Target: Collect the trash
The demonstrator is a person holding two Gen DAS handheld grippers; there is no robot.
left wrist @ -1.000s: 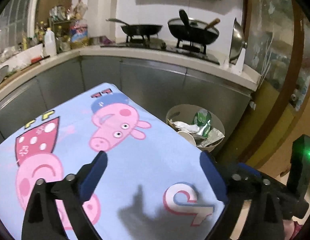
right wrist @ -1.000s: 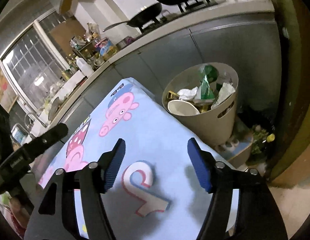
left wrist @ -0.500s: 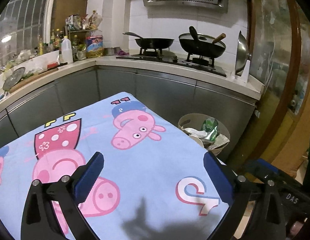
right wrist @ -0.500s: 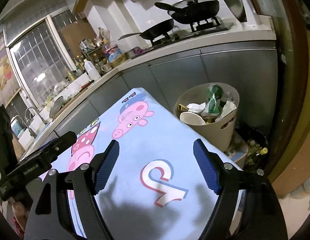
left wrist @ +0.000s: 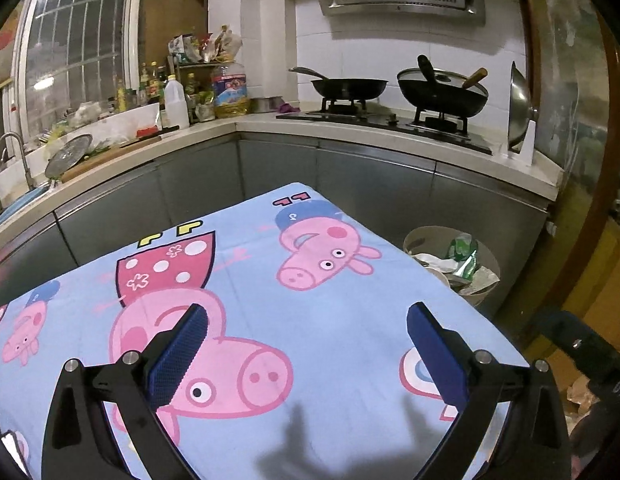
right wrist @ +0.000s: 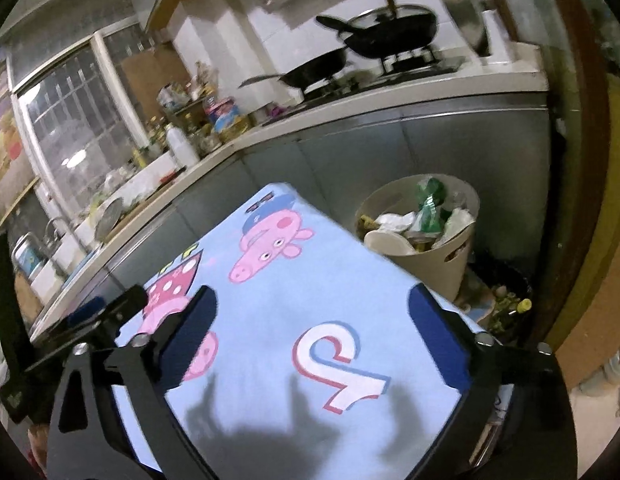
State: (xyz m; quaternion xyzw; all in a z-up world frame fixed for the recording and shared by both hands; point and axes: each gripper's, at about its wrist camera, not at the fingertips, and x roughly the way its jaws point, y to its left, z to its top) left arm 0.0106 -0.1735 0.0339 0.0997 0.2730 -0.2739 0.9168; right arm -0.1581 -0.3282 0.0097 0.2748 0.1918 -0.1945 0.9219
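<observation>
Partly hidden, perhaps crumpled, bin trash (left wrist: 463,258)

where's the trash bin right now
The beige trash bin stands on the floor off the far right corner of the cartoon-print tablecloth, against the grey cabinets below the stove; both views show it on the right.

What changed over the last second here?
The right gripper has just been opening its jaws wider, nothing between them. Both views lifted, showing more of the kitchen. The left gripper stayed open and empty; the trash bin and tablecloth stayed put.
</observation>
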